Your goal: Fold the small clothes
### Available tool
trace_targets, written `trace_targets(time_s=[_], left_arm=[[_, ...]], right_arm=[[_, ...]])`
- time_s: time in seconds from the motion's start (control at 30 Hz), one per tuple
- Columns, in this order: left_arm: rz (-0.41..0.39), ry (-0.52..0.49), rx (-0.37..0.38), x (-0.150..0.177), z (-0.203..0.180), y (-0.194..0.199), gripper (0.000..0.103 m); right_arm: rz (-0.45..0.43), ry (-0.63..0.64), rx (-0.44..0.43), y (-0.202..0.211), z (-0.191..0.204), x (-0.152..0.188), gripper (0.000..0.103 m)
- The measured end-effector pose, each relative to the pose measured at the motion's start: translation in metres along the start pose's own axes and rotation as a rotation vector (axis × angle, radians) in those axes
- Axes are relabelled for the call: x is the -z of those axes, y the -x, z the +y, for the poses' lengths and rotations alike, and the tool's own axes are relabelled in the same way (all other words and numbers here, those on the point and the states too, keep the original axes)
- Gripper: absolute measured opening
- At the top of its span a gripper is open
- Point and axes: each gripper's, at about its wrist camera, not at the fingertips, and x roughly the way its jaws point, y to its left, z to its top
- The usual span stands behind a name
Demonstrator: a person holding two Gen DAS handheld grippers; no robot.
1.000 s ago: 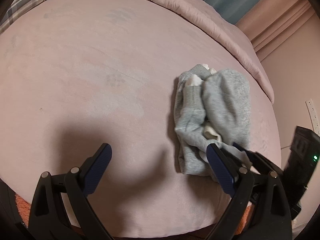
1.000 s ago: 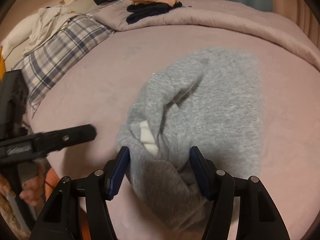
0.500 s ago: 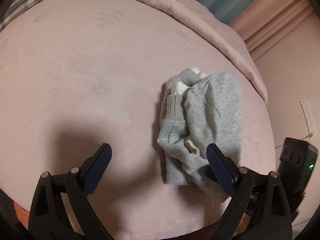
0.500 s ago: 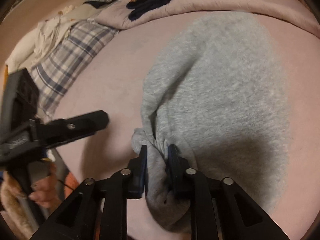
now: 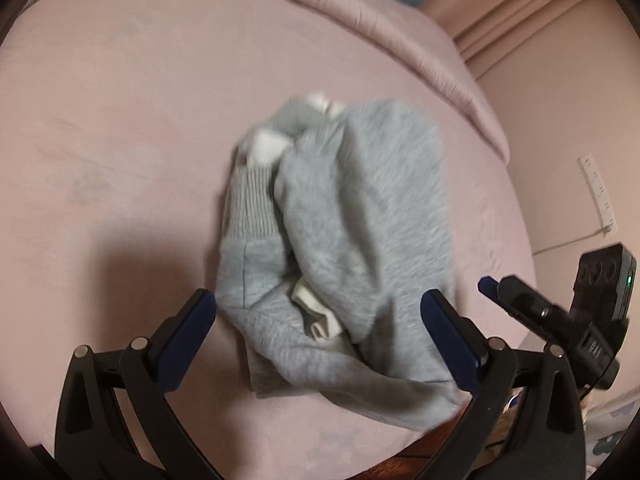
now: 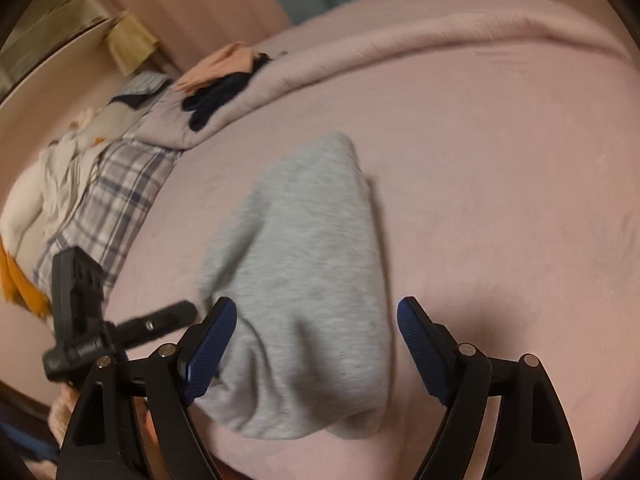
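Note:
A small grey sweatshirt lies bunched on the pink bed, with white lining and a ribbed cuff showing; it also shows in the right wrist view. My left gripper is open, its fingers either side of the garment's near edge, holding nothing. My right gripper is open over the garment's near end, which hangs toward the bed's front edge; it also shows at the right of the left wrist view. The left gripper shows at the left of the right wrist view.
A rolled pink duvet runs along the back of the pink bed. Dark and peach clothes lie on it. A plaid pillow and white cloth are at the left. A wall stands right.
My right gripper was shut on the sweatshirt's near edge half a second ago; it has opened and let it go. The left gripper moved closer over the garment, still open.

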Motion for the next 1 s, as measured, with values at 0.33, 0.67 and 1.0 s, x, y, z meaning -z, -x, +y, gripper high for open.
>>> trace_targets(time_s=[0.33,0.67,1.0], left_arm=[[0.06,0.057,0.024,0.005,0.016,-0.033,0.101],[0.057,0.047,0.123,-0.007,0.002,-0.05,0.054],[-0.055,-0.041,0.062,0.002,-0.042,-0.01,0.047]], right_arm=[[0.126,-0.093,-0.103,-0.047,-0.02,0.003,0.082],[0.164,-0.131,-0.16,-0.069,-0.032,0.008,0.069],[0.075,-0.027,-0.148,-0.032,-0.002,0.004,0.038]])
